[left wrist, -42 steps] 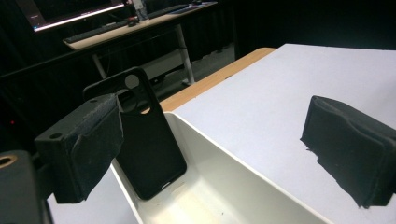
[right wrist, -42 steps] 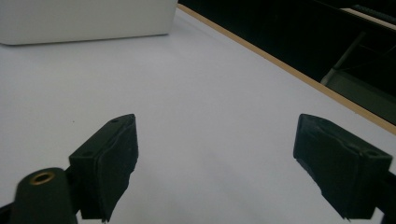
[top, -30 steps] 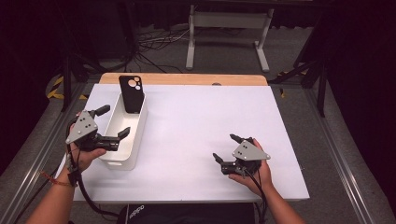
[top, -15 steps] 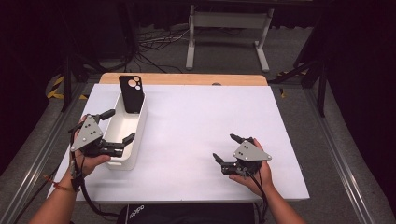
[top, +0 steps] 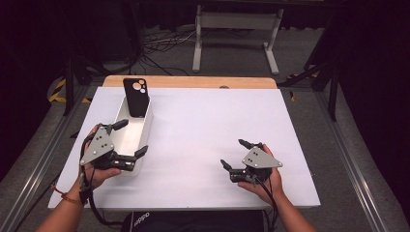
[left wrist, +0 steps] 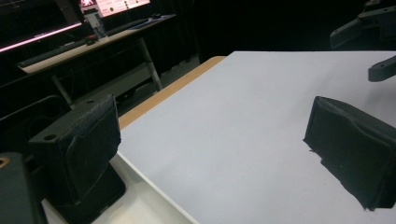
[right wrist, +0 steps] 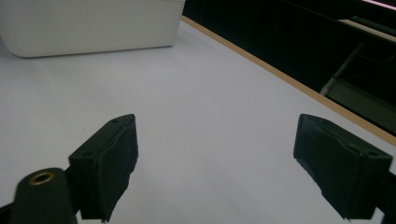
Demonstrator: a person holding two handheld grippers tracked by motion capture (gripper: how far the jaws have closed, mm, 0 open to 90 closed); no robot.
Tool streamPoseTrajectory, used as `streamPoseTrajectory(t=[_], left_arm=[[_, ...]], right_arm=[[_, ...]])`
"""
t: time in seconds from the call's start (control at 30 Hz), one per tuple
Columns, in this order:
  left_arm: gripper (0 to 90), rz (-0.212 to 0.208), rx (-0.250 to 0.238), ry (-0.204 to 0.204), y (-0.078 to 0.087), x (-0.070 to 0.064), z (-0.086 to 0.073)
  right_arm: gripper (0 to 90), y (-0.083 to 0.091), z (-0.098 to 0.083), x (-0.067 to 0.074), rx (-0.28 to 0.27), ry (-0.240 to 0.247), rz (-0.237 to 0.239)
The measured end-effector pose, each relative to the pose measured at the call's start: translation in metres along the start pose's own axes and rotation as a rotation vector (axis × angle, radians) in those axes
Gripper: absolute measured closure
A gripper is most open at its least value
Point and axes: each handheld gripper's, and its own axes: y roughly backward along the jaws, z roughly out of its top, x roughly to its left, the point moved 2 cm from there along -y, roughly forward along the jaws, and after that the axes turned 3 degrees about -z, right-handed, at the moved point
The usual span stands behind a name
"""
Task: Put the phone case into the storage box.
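Your work centres on the white bin [top: 126, 137], a long open tray lying left of centre in the high view, on the white table top [top: 203, 135]. A black phone case [top: 136, 96] stands upright in the bin's far end, leaning on the end wall with its camera cut-outs facing you; no lettering can be read on it. The only legible writing is a small white "adidas" word [top: 139, 220] on the dark cloth at the bottom edge of the high view.

Your left gripper [top: 129, 139] sits at the lower left of the high view, over the bin's near end. Its jaws are spread wide and hold nothing: one finger reaches above the bin's left rim, the other lies at the right rim near the front corner. In the left gripper view [left wrist: 219, 154] one black pad sits over the bin's inner corner at the lower left and the other over bare table at the right; whether either pad touches the bin you cannot tell.

Your right gripper [top: 233, 155] rests at the lower right of the high view, well apart from the bin. Its jaws are also wide apart and empty, with bare table between them in the right gripper view [right wrist: 217, 163], where the bin's white wall [right wrist: 88, 25] stands at the upper left.
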Motion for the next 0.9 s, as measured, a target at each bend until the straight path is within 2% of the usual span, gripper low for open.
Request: streamPoseTrajectory(t=[0.1,0.13,0.17,0.47,0.67,0.7,0.9], left_arm=[[4.3,-0.004,-0.01,-0.001,0.0,-0.004,0.001],[4.3,-0.009,-0.013,0.011,0.0,-0.006,0.001],[4.3,-0.006,-0.012,0.0,0.0,-0.007,0.001],[3.7,-0.033,-0.014,0.001,-0.003,-0.018,0.002],[3.7,-0.039,-0.014,-0.015,-0.003,-0.022,0.001],[3.7,-0.043,-0.018,-0.003,-0.003,-0.024,0.001],[3.8,-0.062,-0.02,-0.009,-0.005,-0.031,0.001]], right_arm=[[14.7,0.0,0.0,0.001,0.0,0.001,0.001],[14.7,0.001,0.0,0.001,0.0,0.001,0.001],[14.7,0.001,0.0,0.001,-0.002,0.001,0.0],[14.7,0.004,0.001,0.002,-0.011,0.001,0.003],[14.6,0.007,0.002,0.003,-0.019,0.002,0.003],[14.6,0.008,0.003,0.003,-0.018,0.004,0.004],[14.3,0.009,0.003,0.002,-0.027,0.003,0.003]])
